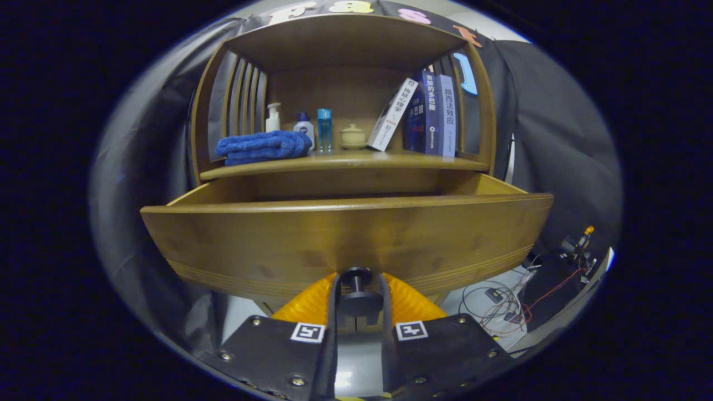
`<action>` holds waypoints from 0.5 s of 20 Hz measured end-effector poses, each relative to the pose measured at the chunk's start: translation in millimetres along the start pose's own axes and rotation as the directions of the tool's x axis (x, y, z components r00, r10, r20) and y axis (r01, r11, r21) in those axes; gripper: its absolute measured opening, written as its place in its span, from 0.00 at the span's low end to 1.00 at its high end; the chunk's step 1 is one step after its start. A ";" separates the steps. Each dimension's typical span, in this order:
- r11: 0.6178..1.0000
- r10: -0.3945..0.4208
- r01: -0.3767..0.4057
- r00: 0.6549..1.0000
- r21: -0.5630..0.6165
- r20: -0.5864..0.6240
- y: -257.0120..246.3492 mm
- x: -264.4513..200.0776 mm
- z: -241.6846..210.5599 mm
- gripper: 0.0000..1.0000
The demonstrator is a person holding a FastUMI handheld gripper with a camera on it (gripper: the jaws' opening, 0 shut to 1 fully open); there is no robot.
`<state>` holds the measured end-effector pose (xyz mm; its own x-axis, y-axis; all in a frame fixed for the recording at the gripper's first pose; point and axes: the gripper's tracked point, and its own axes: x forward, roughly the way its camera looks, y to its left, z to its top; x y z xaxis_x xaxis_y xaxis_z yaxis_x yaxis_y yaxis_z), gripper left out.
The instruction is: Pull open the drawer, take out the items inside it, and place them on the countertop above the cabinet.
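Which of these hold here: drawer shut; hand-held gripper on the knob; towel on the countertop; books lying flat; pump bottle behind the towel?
1. The drawer is shut. False: it is pulled out.
2. The hand-held gripper is shut on the knob. True.
3. A blue towel lies on the countertop. True.
4. The books lie flat. False: two stand upright, one leans.
5. A white pump bottle stands behind the towel. True.
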<state>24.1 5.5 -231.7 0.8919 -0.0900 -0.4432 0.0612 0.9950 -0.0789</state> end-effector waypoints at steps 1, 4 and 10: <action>1.000 -0.006 0.006 1.000 -0.005 -0.009 -1.0 -3.4 -5.2 0.32; 1.000 -0.018 0.018 1.000 0.007 -0.005 -2.2 -13.9 -7.0 0.32; 0.999 0.003 -0.004 1.000 0.038 0.019 -1.6 -14.1 -6.2 0.32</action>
<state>8.6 4.8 -230.8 0.9003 -0.0860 -0.4267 0.0749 0.9963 -0.0428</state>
